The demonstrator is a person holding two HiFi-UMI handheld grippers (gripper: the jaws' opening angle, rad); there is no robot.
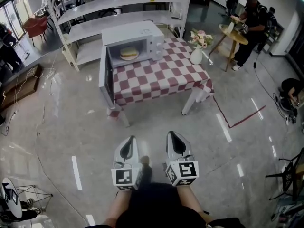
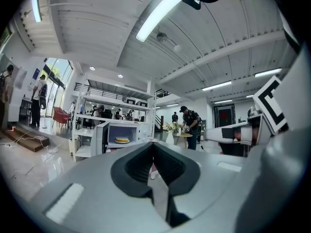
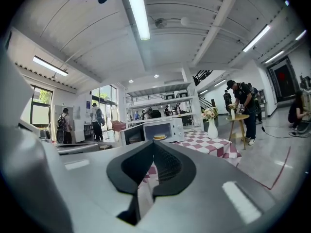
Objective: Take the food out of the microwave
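Left gripper [image 1: 128, 145] and right gripper [image 1: 176, 142] are held pressed together and empty, since the microwave [image 1: 142, 34] stands well ahead of them, door [image 1: 105, 75] swung open, exposing the plated bread [image 1: 128, 54].

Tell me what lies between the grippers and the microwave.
Head view: bare glossy floor, then the front of the checkered table that carries the microwave.

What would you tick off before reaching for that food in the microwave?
1. Door open: ok.
2. Food in sight inside the microwave: ok.
3. Left gripper open to grasp: not ok, shut and empty.
4. Right gripper open to grasp: not ok, shut and empty.
5. Grippers near the table: not ok, well short of it.
6. Vase away from the door: ok, at the table's other end.
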